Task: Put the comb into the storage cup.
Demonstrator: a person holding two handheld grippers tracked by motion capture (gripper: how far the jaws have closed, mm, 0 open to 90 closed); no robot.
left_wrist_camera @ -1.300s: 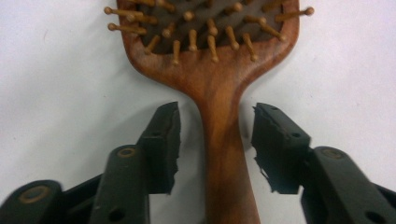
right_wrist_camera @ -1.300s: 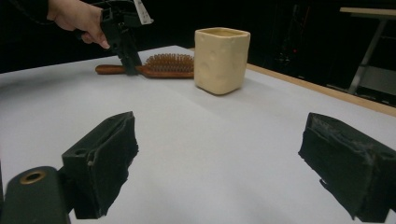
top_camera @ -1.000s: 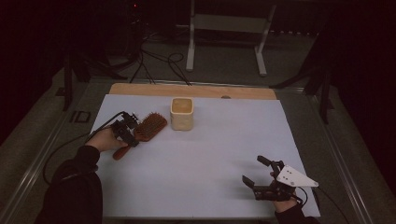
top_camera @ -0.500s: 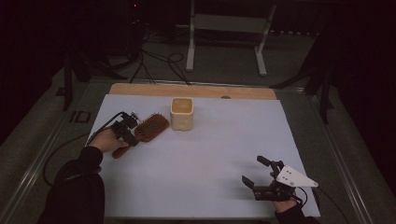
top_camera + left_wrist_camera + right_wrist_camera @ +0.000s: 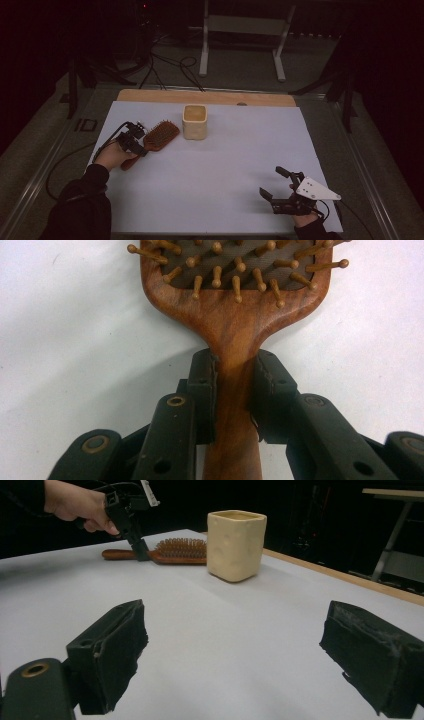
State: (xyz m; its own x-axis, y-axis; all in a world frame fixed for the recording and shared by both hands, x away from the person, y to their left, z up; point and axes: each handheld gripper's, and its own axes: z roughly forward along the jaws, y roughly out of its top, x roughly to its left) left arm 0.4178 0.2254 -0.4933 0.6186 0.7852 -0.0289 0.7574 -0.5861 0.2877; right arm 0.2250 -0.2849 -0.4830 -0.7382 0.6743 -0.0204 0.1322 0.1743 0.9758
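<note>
A wooden paddle hairbrush (image 5: 159,136) lies bristles up on the white sheet, left of a cream square cup (image 5: 194,121). My left gripper (image 5: 141,146) has just been closing, and both pads now press on the brush's neck. The left gripper view shows that grip (image 5: 235,370) just below the brush head (image 5: 235,315). My right gripper (image 5: 270,181) rests at the near right with its jaws wide apart and nothing between them. From the right gripper view (image 5: 235,645), the cup (image 5: 235,537), the brush (image 5: 175,550) and the left gripper (image 5: 140,552) lie ahead.
The white sheet (image 5: 225,160) covers most of the table, with a wooden strip (image 5: 205,97) along its far edge. A metal stand (image 5: 240,30) and floor cables (image 5: 165,65) lie beyond the table. A cable trails from the left gripper off the left side.
The left hand has shifted slightly at the brush's handle. The brush, the cup and the right gripper stay where they were.
</note>
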